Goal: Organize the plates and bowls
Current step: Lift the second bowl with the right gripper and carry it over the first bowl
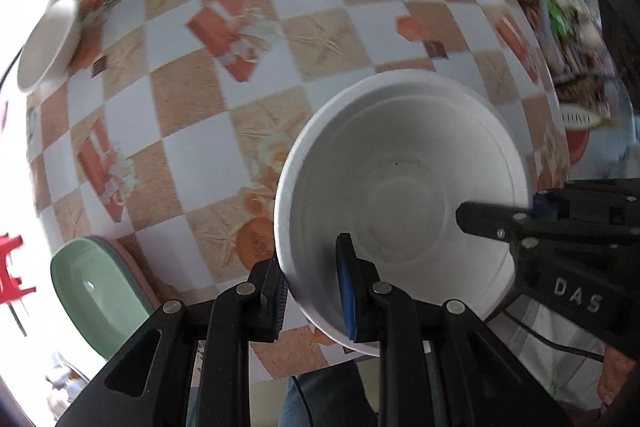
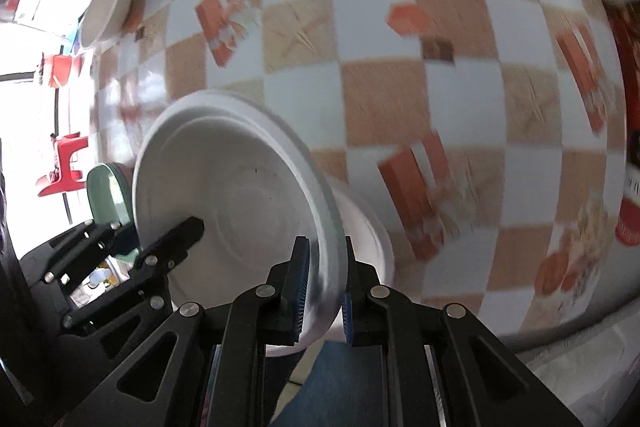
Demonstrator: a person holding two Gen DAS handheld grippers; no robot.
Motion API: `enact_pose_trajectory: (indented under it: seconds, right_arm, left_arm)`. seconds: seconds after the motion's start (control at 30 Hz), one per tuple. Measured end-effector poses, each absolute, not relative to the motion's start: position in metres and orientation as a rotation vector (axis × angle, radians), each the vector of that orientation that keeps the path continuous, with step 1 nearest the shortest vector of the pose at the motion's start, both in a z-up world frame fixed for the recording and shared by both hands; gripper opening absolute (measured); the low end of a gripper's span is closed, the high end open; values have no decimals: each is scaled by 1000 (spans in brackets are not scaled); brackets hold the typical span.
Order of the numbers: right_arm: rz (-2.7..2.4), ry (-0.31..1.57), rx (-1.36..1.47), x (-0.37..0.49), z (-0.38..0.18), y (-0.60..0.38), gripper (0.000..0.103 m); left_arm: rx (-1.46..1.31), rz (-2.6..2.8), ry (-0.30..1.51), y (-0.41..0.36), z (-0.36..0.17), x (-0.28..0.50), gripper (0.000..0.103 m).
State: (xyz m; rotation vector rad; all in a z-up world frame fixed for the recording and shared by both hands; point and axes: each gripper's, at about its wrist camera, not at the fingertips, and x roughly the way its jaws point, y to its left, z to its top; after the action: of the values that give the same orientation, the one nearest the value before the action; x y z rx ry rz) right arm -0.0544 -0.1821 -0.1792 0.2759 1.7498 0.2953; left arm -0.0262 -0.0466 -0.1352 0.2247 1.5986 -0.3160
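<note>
- Green plate stack (image 1: 94, 291) sits at the near left table edge, pink plates under the top green one; judged a plates pile, so keep bowls off it.
- Second white bowl (image 1: 48, 43) rests at the far left of the checkered table (image 1: 256, 75); likely the nesting target.
- Left gripper (image 1: 310, 285) is clamped on the near rim of the white bowl (image 1: 404, 195), one pad inside the wall, one outside.
- White bowl is held clear of the table, tilted, mouth toward the cameras.
- Right gripper (image 2: 324, 287) is clamped on the opposite rim; a second wall shows behind it, possibly two nested bowls, cannot confirm.
- Advice: move both hands at one pace, keep the rim level, avoid twisting the thin wall, lower squarely over the target, then release one side at a time.
</note>
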Motion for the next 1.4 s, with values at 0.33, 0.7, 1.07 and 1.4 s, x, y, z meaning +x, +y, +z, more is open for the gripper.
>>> enact_pose_trajectory:
  seconds: [0.33, 0.7, 1.07, 1.4]
  right_arm:
    - [226, 1787, 325, -79, -196, -196, 16]
    - [208, 1782, 326, -81, -197, -203, 16]
    - [196, 1747, 300, -79, -183, -205, 70]
    - [203, 1732, 324, -59, -170, -201, 79]
  left_arm:
    - [286, -387, 1662, -64, -157, -38, 23]
    - [292, -369, 1663, -62, -162, -36, 46]
    - [241, -317, 1644, -29, -153, -28, 69]
    - [164, -216, 1628, 13, -142, -15, 78]
